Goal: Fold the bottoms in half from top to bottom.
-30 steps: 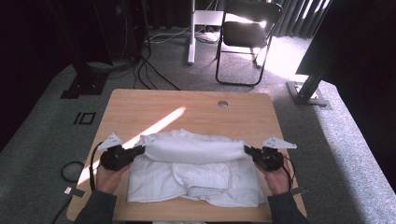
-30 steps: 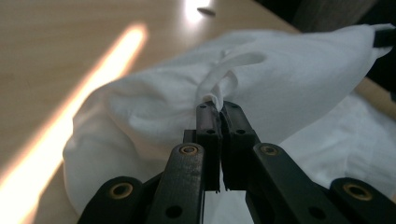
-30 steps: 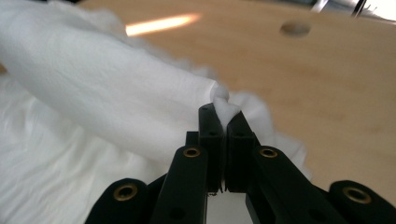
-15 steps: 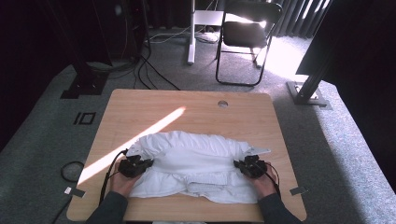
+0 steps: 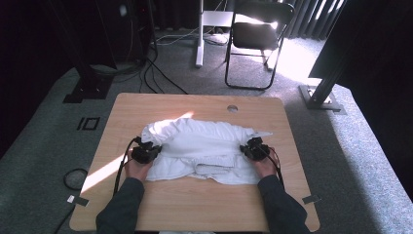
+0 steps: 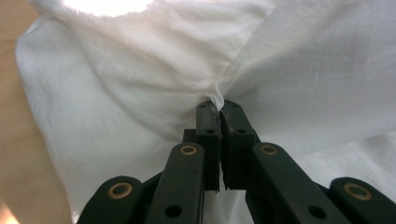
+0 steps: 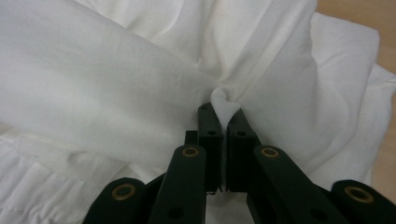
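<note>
A white garment point(image 5: 202, 146) lies bunched on the wooden table point(image 5: 195, 204), folded partly over itself. My left gripper point(image 5: 146, 152) sits at the garment's left edge, shut on a pinch of the white cloth point(image 6: 215, 100). At the right edge my right gripper point(image 5: 253, 147) is likewise shut on a fold of the cloth point(image 7: 223, 105). Both grippers point(image 6: 218, 114) point(image 7: 219, 116) have their black jaws pressed together with fabric puckering out from between the tips. The person's hands and dark sleeves come in from the table's near edge.
A round cable hole point(image 5: 232, 108) lies near the table's far edge. A strip of sunlight point(image 5: 102, 173) crosses the left part of the tabletop. Behind the table stand a black folding chair point(image 5: 258, 39), a white post point(image 5: 199, 34) and floor cables point(image 5: 160, 78).
Both grippers have moved toward the near edge and down, bringing the held upper fold of the garment forward over the lower part.
</note>
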`<state>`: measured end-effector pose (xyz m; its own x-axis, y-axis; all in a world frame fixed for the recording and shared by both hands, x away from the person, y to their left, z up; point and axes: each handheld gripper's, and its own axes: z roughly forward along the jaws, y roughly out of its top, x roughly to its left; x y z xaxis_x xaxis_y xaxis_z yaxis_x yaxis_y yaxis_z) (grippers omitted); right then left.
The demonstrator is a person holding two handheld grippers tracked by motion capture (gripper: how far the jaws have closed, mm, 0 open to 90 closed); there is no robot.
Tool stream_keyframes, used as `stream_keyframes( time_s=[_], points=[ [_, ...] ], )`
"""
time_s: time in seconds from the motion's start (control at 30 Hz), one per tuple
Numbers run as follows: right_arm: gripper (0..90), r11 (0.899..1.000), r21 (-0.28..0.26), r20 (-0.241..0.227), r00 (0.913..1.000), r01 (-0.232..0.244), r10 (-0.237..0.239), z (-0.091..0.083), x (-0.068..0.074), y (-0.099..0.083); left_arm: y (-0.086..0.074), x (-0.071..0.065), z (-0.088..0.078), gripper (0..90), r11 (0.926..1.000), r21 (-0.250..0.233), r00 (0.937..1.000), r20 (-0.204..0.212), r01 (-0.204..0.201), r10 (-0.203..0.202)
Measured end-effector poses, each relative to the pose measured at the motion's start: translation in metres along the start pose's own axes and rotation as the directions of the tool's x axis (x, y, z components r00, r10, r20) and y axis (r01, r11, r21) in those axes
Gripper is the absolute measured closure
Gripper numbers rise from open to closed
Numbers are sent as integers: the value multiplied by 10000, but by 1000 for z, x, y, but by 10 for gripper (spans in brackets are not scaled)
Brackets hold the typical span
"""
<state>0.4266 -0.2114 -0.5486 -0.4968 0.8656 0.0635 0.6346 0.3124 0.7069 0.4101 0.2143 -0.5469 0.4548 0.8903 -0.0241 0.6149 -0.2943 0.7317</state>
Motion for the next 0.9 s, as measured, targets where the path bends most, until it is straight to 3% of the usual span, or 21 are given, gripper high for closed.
stream_keyframes(
  time_s=[0.1, 0.3, 0.4, 0.47, 0.5, 0.53, 0.6, 0.7, 0.8, 0.9],
  points=[
    [870, 9995, -211, 197, 9996, -217, 221, 11, -3, 9, 7, 6, 10, 879, 9980, -179, 9980, -138, 610, -613],
    [870, 9990, -71, 133, 9990, -433, 434, 16, -6, 17, 16, 8, 13, 880, 9975, 92, 9972, -278, 703, -701],
    [870, 9993, -96, -39, 9993, -367, 367, 11, -8, 20, 23, 11, 6, 885, 9972, -25, 9969, -243, 749, -750],
    [871, 9986, -401, 12, 9994, -354, 355, 1, -10, 25, 31, 13, -5, 891, 9967, -357, 9971, -199, 722, -730],
    [871, 9957, -800, -45, 9989, -473, 471, -10, -13, 29, 36, 14, -12, 892, 9952, -639, 9971, -139, 740, -750],
    [871, 9957, -800, -45, 9989, -473, 471, -10, -13, 29, 36, 14, -12, 892, 9952, -639, 9971, -139, 740, -750],
    [873, 9812, -1770, -207, 9971, -763, 738, -35, -19, 42, 55, 17, -37, 894, 9820, -1650, 9958, 133, 917, -908],
    [875, 9705, -2350, -35, 9986, -530, 537, -55, -22, 59, 81, 17, -64, 896, 9651, -2474, 9963, 201, 854, -830],
    [876, 9663, -2561, 187, 9994, -241, 299, -66, -24, 74, 99, 19, -79, 896, 9586, -2754, 9974, 152, 718, -704],
    [876, 9563, -2915, 293, 9991, -223, 322, -77, -30, 82, 108, 24, -87, 897, 9508, -2972, 9961, 344, 873, -807]
  ],
)
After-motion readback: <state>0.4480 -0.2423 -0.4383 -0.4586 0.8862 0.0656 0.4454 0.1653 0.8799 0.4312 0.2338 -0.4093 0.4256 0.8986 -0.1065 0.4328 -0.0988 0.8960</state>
